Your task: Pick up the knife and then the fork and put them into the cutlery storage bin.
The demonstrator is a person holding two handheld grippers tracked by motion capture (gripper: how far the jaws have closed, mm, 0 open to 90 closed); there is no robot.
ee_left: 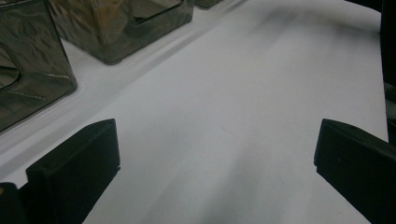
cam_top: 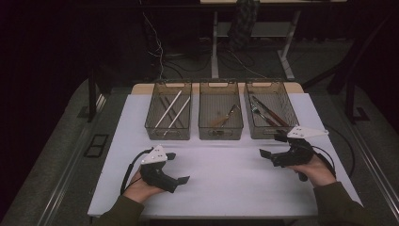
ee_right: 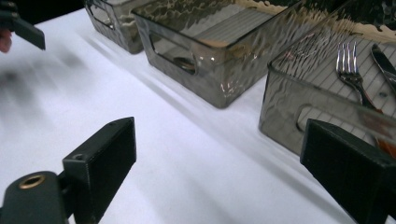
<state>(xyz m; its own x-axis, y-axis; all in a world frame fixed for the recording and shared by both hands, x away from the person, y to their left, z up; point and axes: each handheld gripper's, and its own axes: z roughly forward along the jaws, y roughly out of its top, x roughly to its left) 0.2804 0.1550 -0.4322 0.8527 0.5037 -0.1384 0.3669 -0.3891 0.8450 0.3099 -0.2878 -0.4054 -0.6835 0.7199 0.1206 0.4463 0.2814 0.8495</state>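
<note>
bins: three smoky clear plastic bins in a row at the far side of my white-topped desk (cam_top: 221, 188) | left bin (cam_top: 168, 117): two pale sticks | middle bin (cam_top: 220, 117): wooden utensil | right bin (cam_top: 271, 115): metal fork (ee_right: 349, 70), knife | my left gripper (cam_top: 179, 167) near-left, right gripper (cam_top: 270, 146) before right bin

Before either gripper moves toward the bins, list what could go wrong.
1. The right gripper sits close to the right bin; a hasty reach could knock its wall and shove it.
2. The fork and knife lie side by side, so open jaws may catch both.
3. The left gripper is open and empty over the white tabletop; both hands converging on one bin could collide.
</note>
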